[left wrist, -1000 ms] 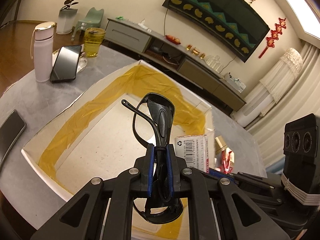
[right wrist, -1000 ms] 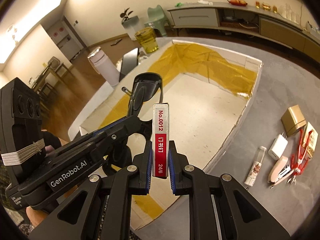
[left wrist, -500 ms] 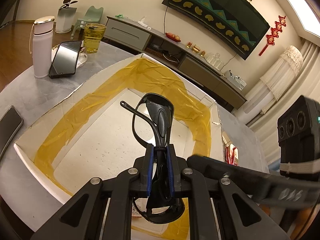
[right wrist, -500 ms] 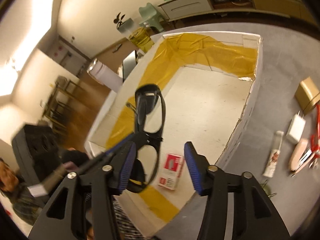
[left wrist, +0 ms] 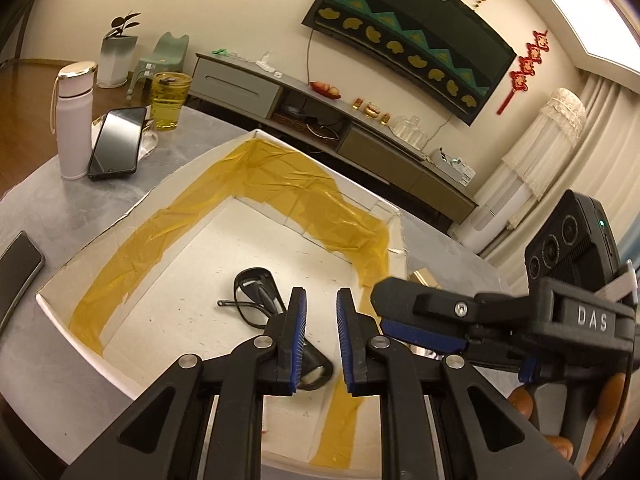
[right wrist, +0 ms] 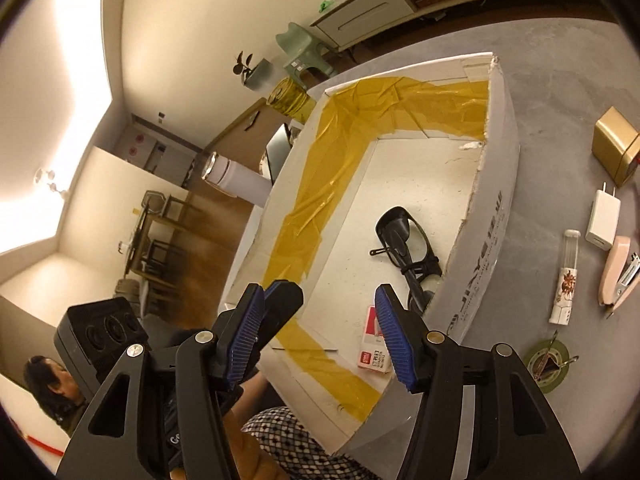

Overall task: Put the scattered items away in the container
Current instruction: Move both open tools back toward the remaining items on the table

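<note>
— Both loads have dropped since a second ago: glasses (right wrist: 408,248) and staple box (right wrist: 374,346) lie on the floor of the box (right wrist: 494,216), and neither claw holds anything.

— So the left gripper (left wrist: 322,334) is released?

— Yes, its jaws stand apart over the glasses, which lie just beyond its fingertips. The right gripper (right wrist: 320,336) is spread wider, empty, above the near end of the box.

— What's left outside?

— On the table (right wrist: 560,92) to the right of the box: a gold box (right wrist: 614,148) far off, then a white charger (right wrist: 604,220), a small tube (right wrist: 566,276), a pink stapler (right wrist: 618,272), and nearest, a round green thing (right wrist: 546,364) I can't identify.

— How will they handle?

— My guess is all are light. The charger looks stiff and smooth, so I'd pinch its flat faces, clear of the prongs. The tube looks clear, maybe fragile, and being round it could roll; take it across the middle with a soft squeeze. The stapler seems rigid, but its hinged top may shift, so grip across the body's sides.

— And the gold box?

— Glossy, possibly slippery; clamp two opposite flat sides.
</note>
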Demonstrator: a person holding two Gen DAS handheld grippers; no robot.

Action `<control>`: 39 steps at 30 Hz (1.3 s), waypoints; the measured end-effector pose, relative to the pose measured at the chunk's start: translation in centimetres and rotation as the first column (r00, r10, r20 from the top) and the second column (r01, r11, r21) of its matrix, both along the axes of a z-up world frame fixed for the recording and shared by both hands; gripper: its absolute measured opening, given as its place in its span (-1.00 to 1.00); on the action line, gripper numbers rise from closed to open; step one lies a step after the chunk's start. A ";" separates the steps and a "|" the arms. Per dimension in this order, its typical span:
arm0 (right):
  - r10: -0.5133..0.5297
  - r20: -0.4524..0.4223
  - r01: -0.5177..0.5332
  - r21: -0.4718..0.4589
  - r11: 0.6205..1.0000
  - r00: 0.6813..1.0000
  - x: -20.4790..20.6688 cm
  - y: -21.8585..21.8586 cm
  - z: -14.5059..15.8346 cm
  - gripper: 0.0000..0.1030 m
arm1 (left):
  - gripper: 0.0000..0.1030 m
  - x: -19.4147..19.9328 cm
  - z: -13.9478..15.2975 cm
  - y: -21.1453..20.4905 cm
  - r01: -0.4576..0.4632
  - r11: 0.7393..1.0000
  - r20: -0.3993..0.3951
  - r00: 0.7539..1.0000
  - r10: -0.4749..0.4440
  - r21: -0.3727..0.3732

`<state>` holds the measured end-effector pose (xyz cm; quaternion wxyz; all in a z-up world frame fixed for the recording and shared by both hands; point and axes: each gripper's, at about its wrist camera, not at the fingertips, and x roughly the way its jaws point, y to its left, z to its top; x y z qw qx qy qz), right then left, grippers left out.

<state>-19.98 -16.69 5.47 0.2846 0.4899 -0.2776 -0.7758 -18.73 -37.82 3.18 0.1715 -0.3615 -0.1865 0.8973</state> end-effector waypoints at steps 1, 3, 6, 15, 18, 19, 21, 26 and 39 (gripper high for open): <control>-0.007 -0.006 0.007 -0.004 1.000 1.000 0.3 0.3 0.2 0.19 | -0.65 0.3 0.2 0.3 0.004 1.000 -0.004 1.000 -0.004 -0.002; -0.021 -0.026 0.021 -0.007 1.000 0.999 0.9 1.0 0.7 0.19 | -0.56 1.0 0.6 0.8 0.013 1.000 -0.016 1.000 -0.013 -0.006; -0.040 -0.070 0.040 -0.009 0.999 0.997 2.0 2.0 1.5 0.19 | -0.52 2.3 1.5 2.0 0.036 0.999 -0.042 0.998 -0.036 -0.016; -0.052 -0.130 0.036 -0.120 0.992 0.990 4.9 7.3 2.6 0.19 | -0.52 5.4 2.8 6.5 0.113 0.992 -0.062 0.991 -0.116 -0.057; -0.071 -0.150 0.054 -0.118 0.992 0.986 5.9 9.1 2.6 0.19 | -0.52 6.2 3.2 8.5 0.146 0.986 -0.070 0.986 -0.152 -0.081; -0.077 -0.157 0.059 -0.114 0.992 0.985 6.1 9.7 2.5 0.19 | -0.52 6.5 3.2 9.3 0.160 0.983 -0.070 0.984 -0.166 -0.088; -0.096 -0.177 0.080 -0.092 0.992 0.980 6.9 11.0 2.4 0.19 | -0.52 6.8 3.1 10.6 0.180 0.978 -0.064 0.980 -0.187 -0.102; -0.141 -0.209 0.139 -0.025 0.990 0.968 8.6 14.2 1.3 0.19 | -0.52 7.3 2.0 13.8 0.224 0.965 -0.026 0.973 -0.230 -0.139; -0.190 -0.234 0.231 0.160 0.960 0.953 9.8 18.7 -3.3 0.18 | -0.52 6.9 -2.2 19.5 0.294 0.926 0.084 0.956 -0.281 -0.239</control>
